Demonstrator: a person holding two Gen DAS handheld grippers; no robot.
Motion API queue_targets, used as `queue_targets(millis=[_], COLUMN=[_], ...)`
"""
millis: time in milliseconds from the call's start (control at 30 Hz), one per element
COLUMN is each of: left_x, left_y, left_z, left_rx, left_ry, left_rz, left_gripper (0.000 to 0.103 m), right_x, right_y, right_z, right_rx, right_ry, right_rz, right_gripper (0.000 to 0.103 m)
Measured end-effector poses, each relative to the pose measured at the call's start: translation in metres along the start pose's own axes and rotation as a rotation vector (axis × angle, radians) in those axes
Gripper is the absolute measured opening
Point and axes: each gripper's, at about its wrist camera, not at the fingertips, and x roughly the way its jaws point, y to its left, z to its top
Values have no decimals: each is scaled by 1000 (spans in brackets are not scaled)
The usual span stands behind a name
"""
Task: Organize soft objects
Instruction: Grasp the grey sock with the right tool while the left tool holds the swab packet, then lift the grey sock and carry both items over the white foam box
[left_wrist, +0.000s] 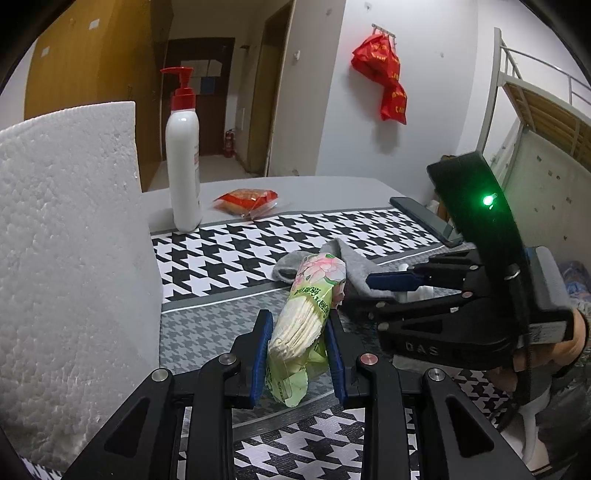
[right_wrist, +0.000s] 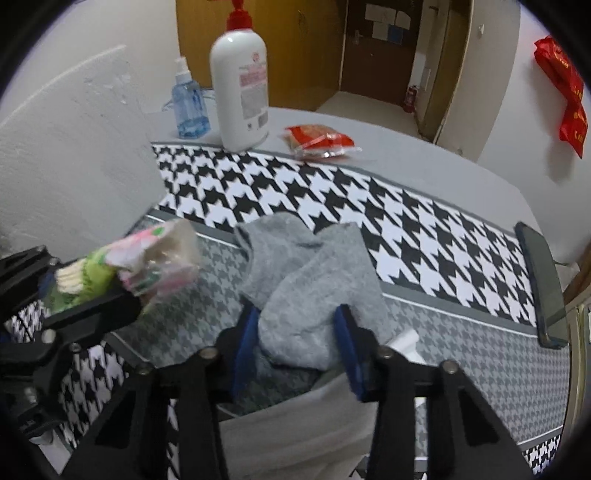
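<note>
Btwn left gripper pads: green floral tissue pack, squashed.

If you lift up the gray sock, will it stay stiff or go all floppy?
Probably floppy: the gray sock lies crumpled in soft folds on the mat. It likely won't roll or slide, since it sits flat and fuzzy. The right hand-held gripper has fabric bunched between its blue pads, so it should squash easily.

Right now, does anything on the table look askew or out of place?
The grey sock lies crumpled across the houndstooth mat, between the right hand-held gripper pads. The phone juts over the table's edge. The tissue pack looks squeezed in the left hand-held gripper. Nothing has spilled.
</note>
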Motion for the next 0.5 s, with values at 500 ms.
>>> queue_targets(millis=[500], left_x=[0], left_y=[0], left_z=[-1], left_rx=[1], left_ry=[-6], left_rz=[-6], left_gripper=[30], right_x=[-32], right_y=[-12], right_z=[-3], right_rx=[106], right_ry=[-88], right_rz=[-6], right_gripper=[15])
